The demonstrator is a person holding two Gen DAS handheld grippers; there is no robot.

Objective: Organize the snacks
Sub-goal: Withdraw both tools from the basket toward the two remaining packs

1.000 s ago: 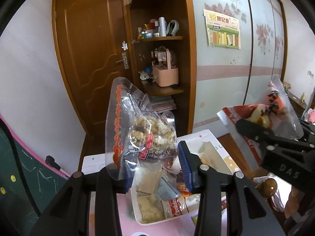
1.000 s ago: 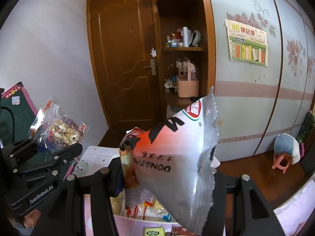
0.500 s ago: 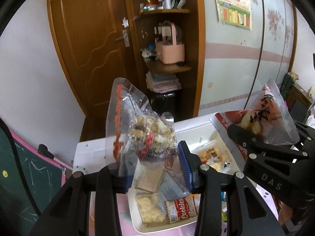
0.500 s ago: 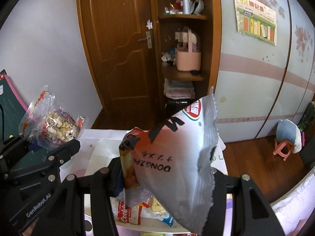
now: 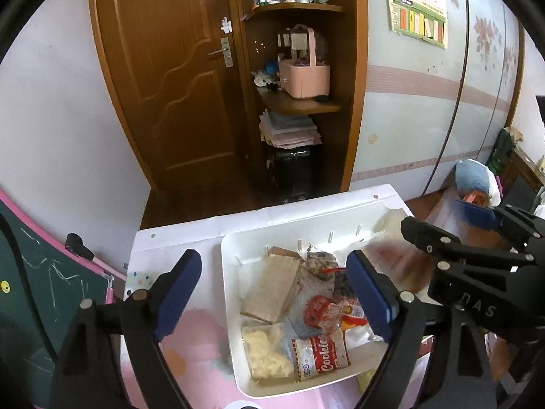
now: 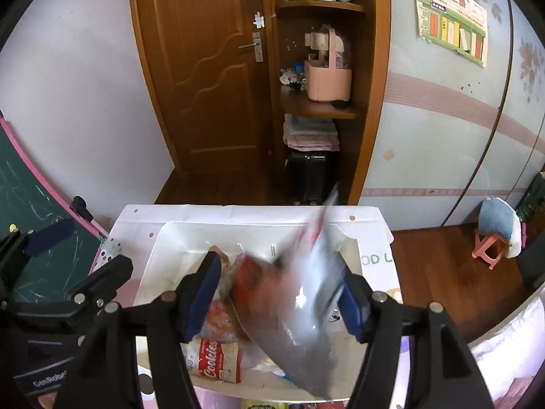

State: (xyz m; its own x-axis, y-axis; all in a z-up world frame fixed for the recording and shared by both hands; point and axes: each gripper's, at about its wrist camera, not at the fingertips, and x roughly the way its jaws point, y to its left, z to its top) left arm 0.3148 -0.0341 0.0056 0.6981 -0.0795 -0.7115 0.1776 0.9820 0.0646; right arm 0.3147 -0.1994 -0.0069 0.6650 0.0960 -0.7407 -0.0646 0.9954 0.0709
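I have just been opening both grippers: left gripper [image 5: 272, 293] empty, silver bag [image 6: 306, 306] dropping between right gripper [image 6: 277, 294] fingers; I hold steady above the bin [image 5: 228, 272].

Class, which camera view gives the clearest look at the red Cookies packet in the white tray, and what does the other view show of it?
The left wrist view: the Cookies packet lies unobstructed at the near end of the white tray, its label readable. In the right wrist view, the Cookies packet is partly hidden behind that claw's finger and a blurred silver bag.
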